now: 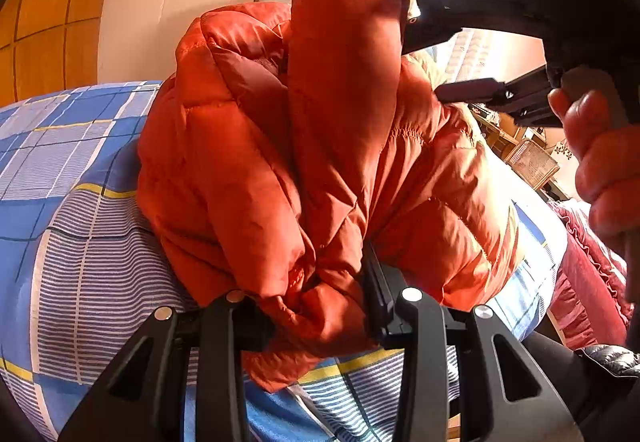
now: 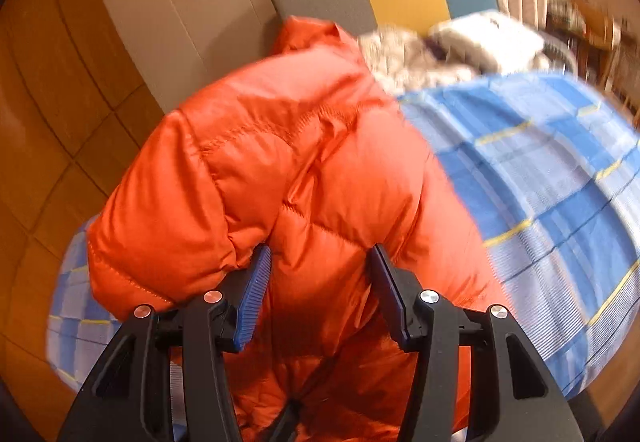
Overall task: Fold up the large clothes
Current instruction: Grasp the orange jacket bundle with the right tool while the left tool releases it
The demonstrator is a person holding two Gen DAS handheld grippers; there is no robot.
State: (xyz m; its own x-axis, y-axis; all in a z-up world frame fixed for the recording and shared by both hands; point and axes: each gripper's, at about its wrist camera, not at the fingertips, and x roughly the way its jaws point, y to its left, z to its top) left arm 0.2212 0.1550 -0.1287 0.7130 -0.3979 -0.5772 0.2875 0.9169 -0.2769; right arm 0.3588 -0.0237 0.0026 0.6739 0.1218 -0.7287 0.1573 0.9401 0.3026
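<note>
An orange puffer jacket (image 1: 320, 146) lies bunched on a bed with a blue checked sheet (image 1: 68, 202). My left gripper (image 1: 320, 282) has a thick fold of the jacket's edge bunched between its fingers and holds it. In the left wrist view my right gripper (image 1: 460, 54) is up at the right, holding a lifted part of the jacket, with a hand (image 1: 600, 162) behind it. In the right wrist view the jacket (image 2: 304, 170) fills the middle and my right gripper (image 2: 320, 274) has padded fabric between its blue pads. A fur-trimmed hood (image 2: 408, 58) lies at the jacket's far end.
A wooden wardrobe (image 1: 36, 22) and a beige wall stand behind the bed. A pillow (image 2: 488, 34) lies at the bed's far end. A red quilt (image 1: 592, 274) and a wicker basket (image 1: 532, 158) are beside the bed on the right.
</note>
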